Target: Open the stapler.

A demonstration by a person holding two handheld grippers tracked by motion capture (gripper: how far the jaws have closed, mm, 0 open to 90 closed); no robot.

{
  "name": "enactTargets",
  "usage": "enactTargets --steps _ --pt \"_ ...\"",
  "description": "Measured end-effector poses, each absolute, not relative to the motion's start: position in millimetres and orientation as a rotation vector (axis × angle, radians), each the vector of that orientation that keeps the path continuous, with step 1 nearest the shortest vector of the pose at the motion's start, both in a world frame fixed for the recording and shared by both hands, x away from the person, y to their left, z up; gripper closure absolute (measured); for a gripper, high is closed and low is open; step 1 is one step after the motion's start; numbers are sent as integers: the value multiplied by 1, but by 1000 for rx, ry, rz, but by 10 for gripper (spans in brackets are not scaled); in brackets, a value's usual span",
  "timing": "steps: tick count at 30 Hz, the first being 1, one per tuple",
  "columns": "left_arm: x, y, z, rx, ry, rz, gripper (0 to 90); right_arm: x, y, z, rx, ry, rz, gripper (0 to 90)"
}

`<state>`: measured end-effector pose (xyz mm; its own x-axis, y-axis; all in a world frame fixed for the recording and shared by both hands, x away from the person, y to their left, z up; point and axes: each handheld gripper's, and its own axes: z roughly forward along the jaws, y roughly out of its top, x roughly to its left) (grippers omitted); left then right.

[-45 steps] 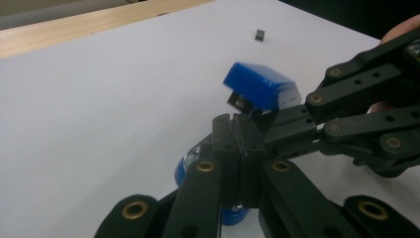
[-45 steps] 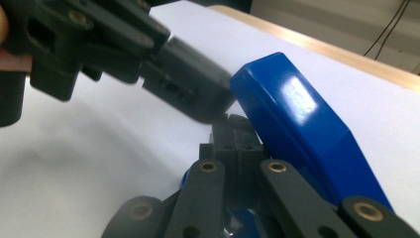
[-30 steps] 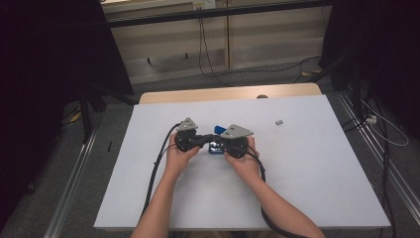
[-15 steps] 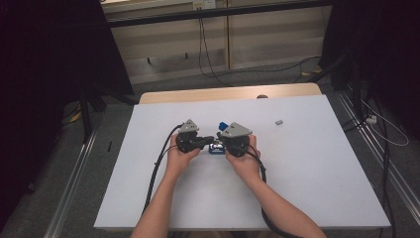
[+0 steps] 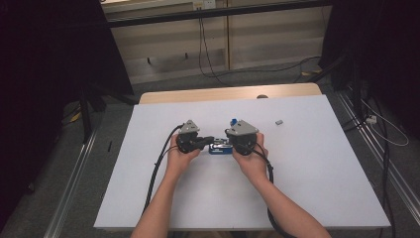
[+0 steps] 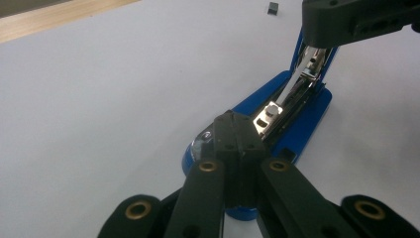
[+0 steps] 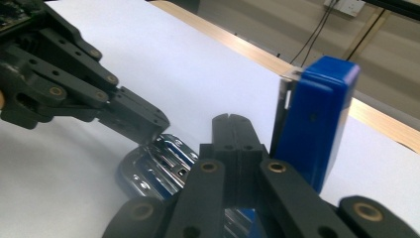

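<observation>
A blue stapler (image 5: pixel 219 148) lies open in the middle of the white table (image 5: pixel 307 188). Its blue top cover (image 7: pixel 317 119) stands swung up, and the shiny metal magazine (image 7: pixel 159 166) lies bare on the base (image 6: pixel 303 124). My left gripper (image 6: pixel 233 130) is shut, its closed tips resting on the stapler's near end with nothing between them. My right gripper (image 7: pixel 230 124) is shut too, its tips beside the raised cover and over the magazine. Seen from above, the left gripper (image 5: pixel 209 142) and the right gripper (image 5: pixel 227 144) face each other across the stapler.
A small grey block (image 5: pixel 279 121) lies on the table to the right and behind the hands. A wooden strip (image 5: pixel 198 94) runs along the table's far edge. Cables trail from both grippers toward the near edge.
The blue cover has swung a little higher and toward the right gripper. The right hand has shifted slightly, and the left hand has stayed put.
</observation>
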<state>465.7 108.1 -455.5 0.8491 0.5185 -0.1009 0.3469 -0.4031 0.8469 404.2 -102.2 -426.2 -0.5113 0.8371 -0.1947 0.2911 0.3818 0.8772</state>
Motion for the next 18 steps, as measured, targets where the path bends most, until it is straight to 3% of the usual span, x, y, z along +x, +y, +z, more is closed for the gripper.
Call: enactTargets --steps 18 --pt "466 109 -457 2016 641 204 900 403 -118 -424 1006 1997 1042 900"
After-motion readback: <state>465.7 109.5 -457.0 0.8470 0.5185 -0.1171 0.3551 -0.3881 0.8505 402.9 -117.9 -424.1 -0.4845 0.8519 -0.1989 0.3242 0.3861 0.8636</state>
